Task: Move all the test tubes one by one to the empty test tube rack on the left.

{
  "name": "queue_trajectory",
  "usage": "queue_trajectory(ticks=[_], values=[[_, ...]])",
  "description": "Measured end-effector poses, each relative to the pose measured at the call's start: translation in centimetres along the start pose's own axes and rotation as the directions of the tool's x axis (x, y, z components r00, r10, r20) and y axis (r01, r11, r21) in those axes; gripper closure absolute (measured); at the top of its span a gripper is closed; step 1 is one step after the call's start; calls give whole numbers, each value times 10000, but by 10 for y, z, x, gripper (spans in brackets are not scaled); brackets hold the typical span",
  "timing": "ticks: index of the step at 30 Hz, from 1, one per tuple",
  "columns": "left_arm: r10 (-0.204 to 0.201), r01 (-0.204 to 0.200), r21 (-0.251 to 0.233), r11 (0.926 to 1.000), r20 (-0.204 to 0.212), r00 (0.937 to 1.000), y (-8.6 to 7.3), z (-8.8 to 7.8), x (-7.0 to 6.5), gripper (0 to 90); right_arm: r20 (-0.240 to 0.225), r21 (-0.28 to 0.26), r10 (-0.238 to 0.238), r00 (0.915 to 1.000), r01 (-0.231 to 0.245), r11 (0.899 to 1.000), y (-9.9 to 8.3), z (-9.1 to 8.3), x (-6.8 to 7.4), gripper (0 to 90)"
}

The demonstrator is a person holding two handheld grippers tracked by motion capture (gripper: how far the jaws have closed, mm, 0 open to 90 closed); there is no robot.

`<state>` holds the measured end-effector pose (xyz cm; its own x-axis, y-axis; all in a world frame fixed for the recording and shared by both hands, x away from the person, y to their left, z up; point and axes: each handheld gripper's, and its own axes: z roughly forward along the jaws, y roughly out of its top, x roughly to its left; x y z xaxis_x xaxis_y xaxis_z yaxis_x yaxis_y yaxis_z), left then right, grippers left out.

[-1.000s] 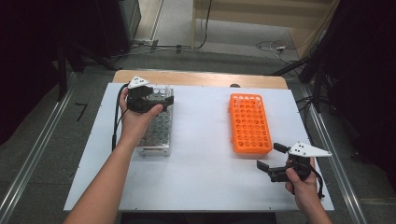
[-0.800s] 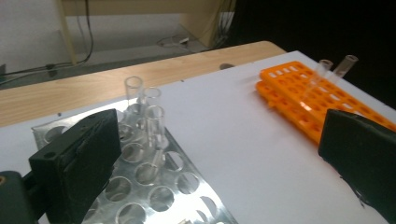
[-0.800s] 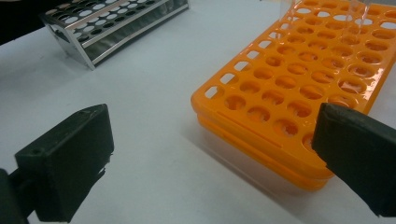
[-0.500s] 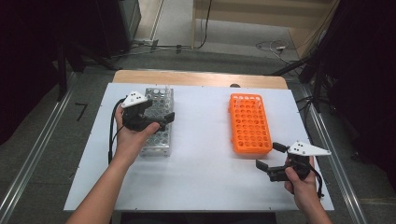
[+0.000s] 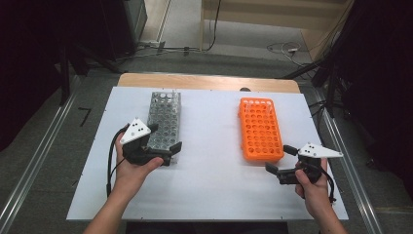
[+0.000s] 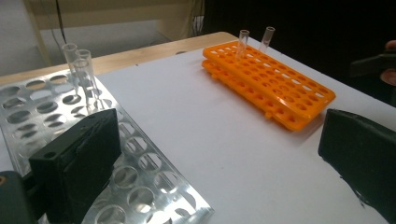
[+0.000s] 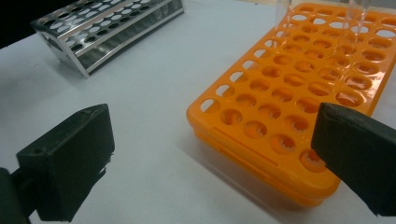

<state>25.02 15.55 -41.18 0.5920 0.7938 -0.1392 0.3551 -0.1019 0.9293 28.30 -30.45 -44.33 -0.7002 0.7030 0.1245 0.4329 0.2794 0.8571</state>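
High view: your left gripper (image 5: 164, 145) has pulled back from the far end of the metal rack (image 5: 163, 119) to its near end, jaws wide and empty, one jaw over the rack's near holes. So no tube picked; looks like you're resetting the approach. Right gripper (image 5: 278, 160) hasn't moved, parked off the near right corner of the orange rack (image 5: 261, 128), jaws wide, holding nothing. Both racks sit on the white table (image 5: 209, 170), well apart, metal toward the left edge, orange toward the right.

Left gripper view: glass tubes (image 6: 80, 70) stand upright at the metal rack's far end, three I can count. Two more tubes (image 6: 254, 41) stand at the orange rack's far end. Open table between the racks, nothing blocking a transfer.

Right gripper view: the jaws straddle the orange rack's near corner (image 7: 261, 140); near holes are empty. Tube bottoms show at the top edge. Watch that corner when you advance.
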Motion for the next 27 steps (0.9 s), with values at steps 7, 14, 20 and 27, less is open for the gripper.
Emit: queue_trajectory(ticks=[7, 14, 20, 27], values=[[5, -6, -102, 9999, -71, 10000, -19, -14, -9, 0, 160, -114, 213, 9996, -212, 9997, 13, 6, -11, 0], [-106, 106, -48, 9999, 6, 9999, -41, -22, -14, 0, 410, 26, 220, 9989, -221, 9998, 30, 22, -24, 29], [-213, 213, -19, 9998, 78, 9997, -51, -27, -15, 0, 478, 82, 310, 9984, -314, 9995, 43, 37, -38, 29], [-397, 397, -71, 9992, -65, 9992, -53, -28, -10, 0, 636, 220, 503, 9967, -518, 9984, 59, 55, -51, 61]])
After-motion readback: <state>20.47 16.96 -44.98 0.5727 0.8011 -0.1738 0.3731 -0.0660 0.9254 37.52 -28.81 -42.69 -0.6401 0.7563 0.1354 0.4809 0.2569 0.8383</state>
